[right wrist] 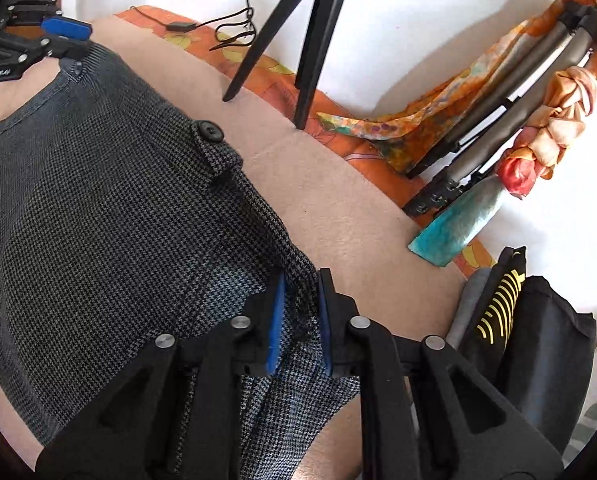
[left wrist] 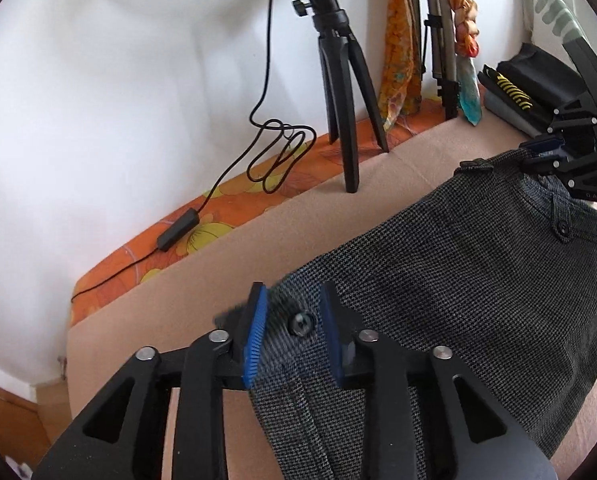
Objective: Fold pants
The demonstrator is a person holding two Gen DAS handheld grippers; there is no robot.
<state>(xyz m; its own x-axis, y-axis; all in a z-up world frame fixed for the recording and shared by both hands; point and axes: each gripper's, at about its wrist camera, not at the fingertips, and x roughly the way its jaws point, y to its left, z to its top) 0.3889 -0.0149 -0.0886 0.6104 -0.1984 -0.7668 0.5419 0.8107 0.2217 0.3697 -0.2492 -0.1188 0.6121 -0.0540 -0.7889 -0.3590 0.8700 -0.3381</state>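
Grey houndstooth pants [left wrist: 458, 272] lie on a beige surface [left wrist: 258, 248]; they also show in the right wrist view [right wrist: 110, 216]. My left gripper [left wrist: 294, 320] is shut on one corner of the waistband, next to a black button [left wrist: 301, 323]. My right gripper [right wrist: 300, 312] is shut on the other corner of the waistband, and shows in the left wrist view [left wrist: 538, 152] at the far right. A buttoned tab [right wrist: 210, 136] lies on the waistband between them. The waistband is stretched between the two grippers.
A black tripod [left wrist: 342, 92] stands at the back edge on an orange floral cloth [left wrist: 202, 216], with a black cable [left wrist: 274, 152]. Scarves [right wrist: 458, 120] and a folded tripod [right wrist: 498, 120] lean on the white wall. Folded dark clothes [right wrist: 530, 340] lie at the right.
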